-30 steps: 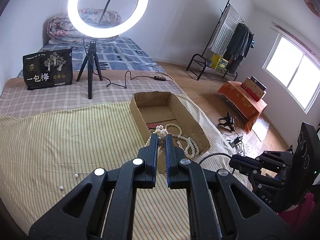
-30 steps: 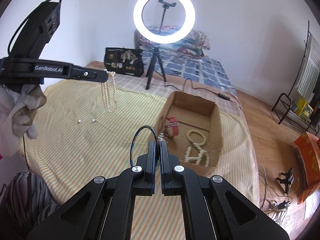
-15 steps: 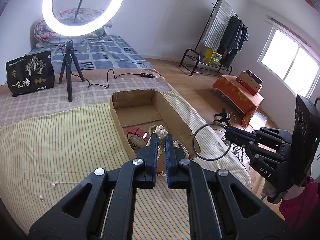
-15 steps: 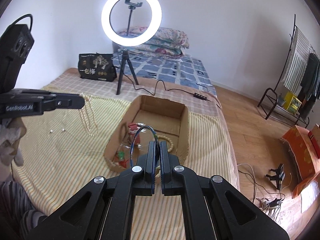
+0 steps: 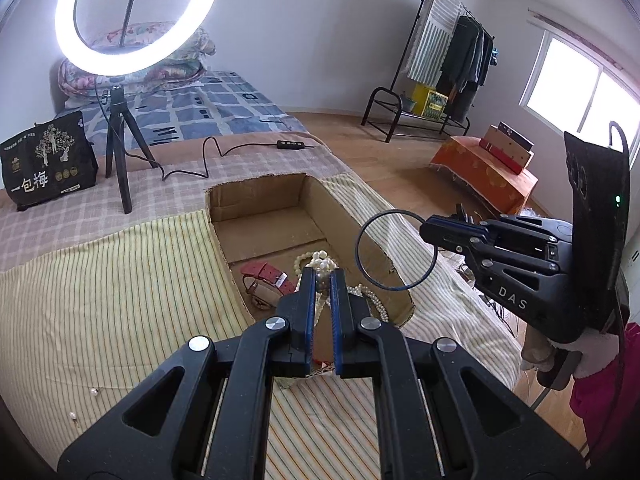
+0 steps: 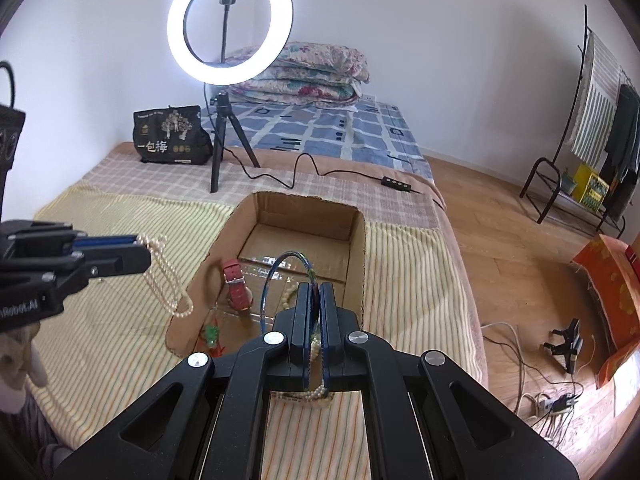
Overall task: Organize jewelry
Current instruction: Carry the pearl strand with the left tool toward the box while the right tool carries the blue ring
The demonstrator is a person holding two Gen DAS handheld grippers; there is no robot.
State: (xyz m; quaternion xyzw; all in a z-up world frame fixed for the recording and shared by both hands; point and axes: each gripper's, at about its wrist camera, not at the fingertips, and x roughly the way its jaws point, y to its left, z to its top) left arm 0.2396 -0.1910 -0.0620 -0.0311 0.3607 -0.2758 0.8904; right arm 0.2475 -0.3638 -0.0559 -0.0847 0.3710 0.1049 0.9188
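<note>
My left gripper [image 5: 322, 275] is shut on a white pearl necklace [image 5: 320, 258], which hangs from its tips over the near left edge of the open cardboard box [image 5: 260, 204]. From the right wrist view the same strand [image 6: 168, 280] dangles below the left gripper [image 6: 144, 249]. My right gripper [image 6: 316, 287] is shut on a thin dark blue bangle [image 6: 267, 280] above the box [image 6: 304, 216]. In the left wrist view the bangle [image 5: 359, 246] sticks out from the right gripper [image 5: 426, 232] over the box's right wall. A red watch [image 5: 264, 274] and another pearl strand [image 5: 372, 300] lie inside.
The box sits on a striped yellow cloth [image 5: 120, 280] on a bed. Two loose pearls [image 5: 94, 392] lie on the cloth. A ring light on a tripod [image 5: 120, 152], its cable and a black bag [image 5: 44, 160] stand behind. Small green and red trinkets [image 6: 212, 334] lie in the box.
Both grippers have moved in over the box, each keeping its hold. The right gripper with the bangle has come into the left wrist view.
</note>
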